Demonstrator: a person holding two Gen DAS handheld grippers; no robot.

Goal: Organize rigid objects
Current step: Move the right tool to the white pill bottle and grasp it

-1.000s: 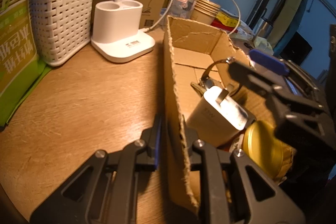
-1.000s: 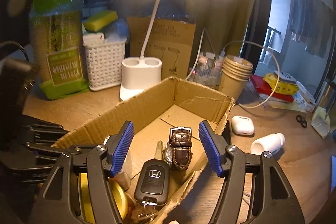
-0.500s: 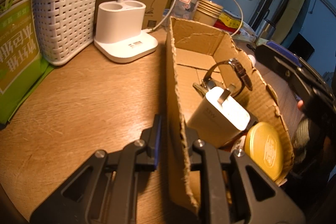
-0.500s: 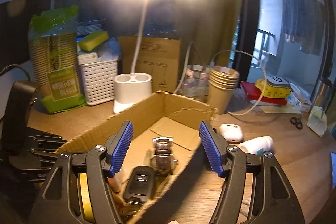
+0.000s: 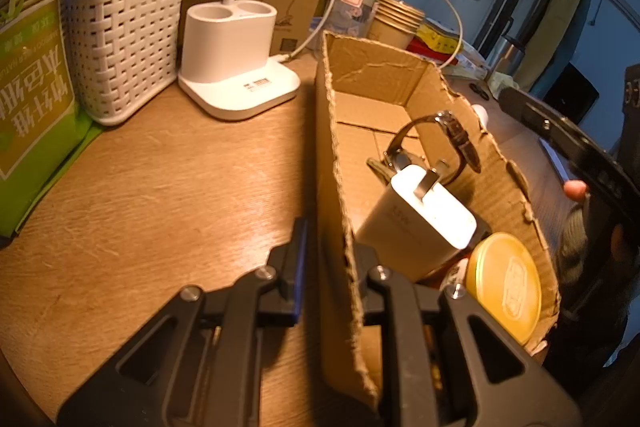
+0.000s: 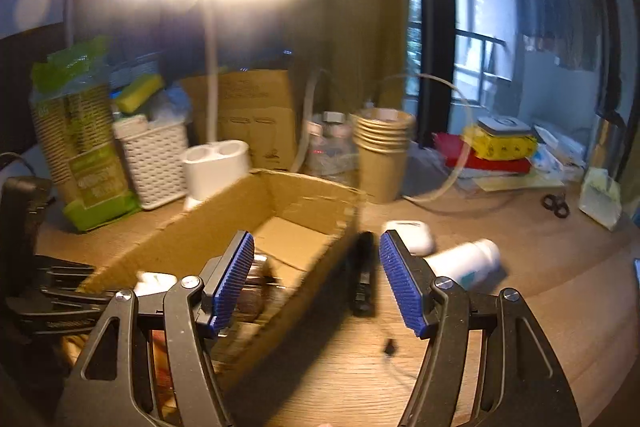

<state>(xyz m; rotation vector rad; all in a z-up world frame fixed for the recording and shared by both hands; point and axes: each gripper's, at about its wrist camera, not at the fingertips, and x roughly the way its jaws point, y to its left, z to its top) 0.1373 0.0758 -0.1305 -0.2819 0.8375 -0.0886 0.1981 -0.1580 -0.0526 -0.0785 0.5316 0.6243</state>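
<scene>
My left gripper (image 5: 330,239) is shut on the near left wall of the torn cardboard box (image 5: 400,75). Inside the box lie a white charger (image 5: 420,219), a brown-strap watch (image 5: 452,135) and a yellow round tin (image 5: 506,283). My right gripper (image 6: 316,247) is open with nothing held, and hovers over the box's right wall (image 6: 320,267). A slim black object (image 6: 364,275) lies on the table just right of the box. Further right lie a white earbuds case (image 6: 412,233) and a white bottle (image 6: 464,261) on its side. The right wrist view is blurred.
Behind the box stand a white lamp base (image 5: 236,63), a white woven basket (image 5: 120,43), a green package (image 5: 32,95) and stacked paper cups (image 6: 380,155). Scissors (image 6: 556,205) and a red and yellow pile (image 6: 496,151) sit at the far right. A white cable (image 5: 452,15) loops behind.
My right gripper has swung right, from above the box's contents to its right wall, still open. The left gripper keeps its hold on the box wall.
</scene>
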